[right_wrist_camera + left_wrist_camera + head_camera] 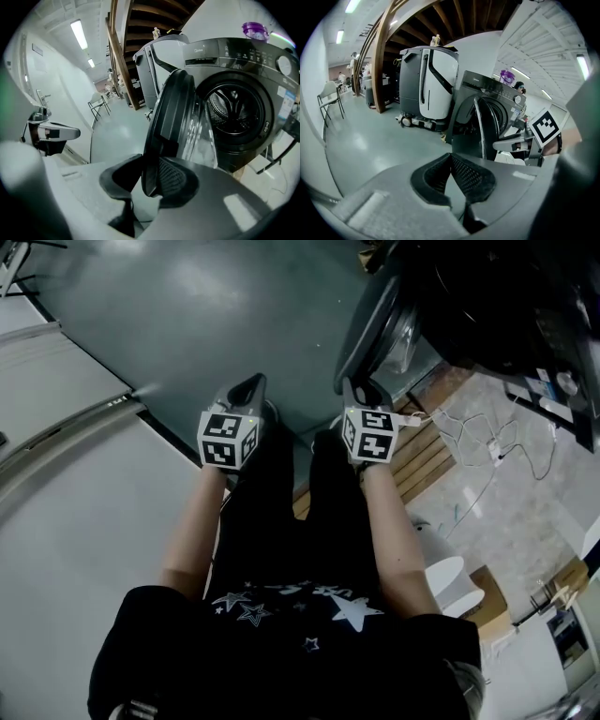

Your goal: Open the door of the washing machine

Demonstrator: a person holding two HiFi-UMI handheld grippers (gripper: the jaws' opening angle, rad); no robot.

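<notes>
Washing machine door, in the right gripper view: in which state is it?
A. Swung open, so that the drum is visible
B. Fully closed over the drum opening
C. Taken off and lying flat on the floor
A: the door stands swung out at the left of the washing machine, and the drum shows through the uncovered round opening.

Washer [243,51] dk grey, door [171,112] blk; shirt [281,634] blk w/ white stars
</notes>
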